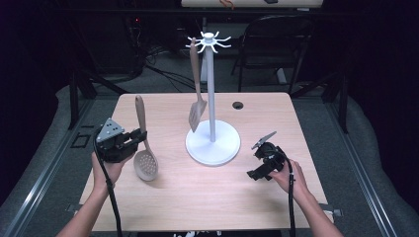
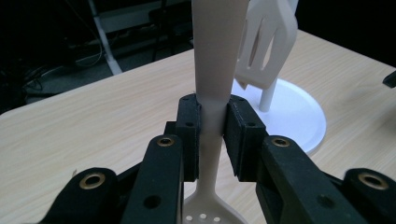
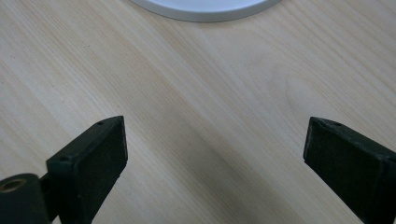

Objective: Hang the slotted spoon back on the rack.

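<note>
Beige perforated spoon (image 1: 144, 148) stands upright, handle up, bowl near the table (image 1: 197, 197).

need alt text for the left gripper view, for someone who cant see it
The left gripper has its two black jaws shut on the handle of a beige slotted spoon, held upright with its perforated bowl at the bottom edge. Behind it a beige slotted spatula hangs by the pole of a white rack, whose round base sits on the wooden table.
</note>
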`<state>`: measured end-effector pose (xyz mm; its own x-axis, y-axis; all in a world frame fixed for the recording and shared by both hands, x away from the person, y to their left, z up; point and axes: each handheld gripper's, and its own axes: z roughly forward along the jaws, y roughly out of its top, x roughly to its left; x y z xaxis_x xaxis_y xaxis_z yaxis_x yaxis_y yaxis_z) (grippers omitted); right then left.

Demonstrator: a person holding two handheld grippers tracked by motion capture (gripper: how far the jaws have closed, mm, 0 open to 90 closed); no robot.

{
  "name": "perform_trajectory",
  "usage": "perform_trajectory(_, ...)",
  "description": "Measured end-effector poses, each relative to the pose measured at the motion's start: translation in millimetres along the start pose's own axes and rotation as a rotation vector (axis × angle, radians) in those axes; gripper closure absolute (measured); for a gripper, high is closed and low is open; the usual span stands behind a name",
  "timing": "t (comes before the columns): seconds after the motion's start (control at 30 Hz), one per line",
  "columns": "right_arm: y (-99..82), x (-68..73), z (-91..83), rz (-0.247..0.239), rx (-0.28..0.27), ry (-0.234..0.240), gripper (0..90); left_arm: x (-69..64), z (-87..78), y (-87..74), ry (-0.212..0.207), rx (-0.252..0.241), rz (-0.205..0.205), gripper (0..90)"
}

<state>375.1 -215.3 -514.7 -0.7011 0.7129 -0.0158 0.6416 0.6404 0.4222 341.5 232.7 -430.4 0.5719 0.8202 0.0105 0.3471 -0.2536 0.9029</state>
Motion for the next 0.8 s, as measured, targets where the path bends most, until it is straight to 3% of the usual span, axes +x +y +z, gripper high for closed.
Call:
perform_trajectory(0.4, -1.9, -2.1, 1.6, 0.011, -0.013, 0.014, 5.8, -25.4, 12.4, 25.4, -0.046, -0.031, 0.032, 76.4)
perform_trajectory(0.8, -1.4, -2.4, 0.5, 0.001, -0.010, 0.011, 5.9, -51.5, 27.7, 63.6, -0.084, -0.062, 0.083, 76.4)
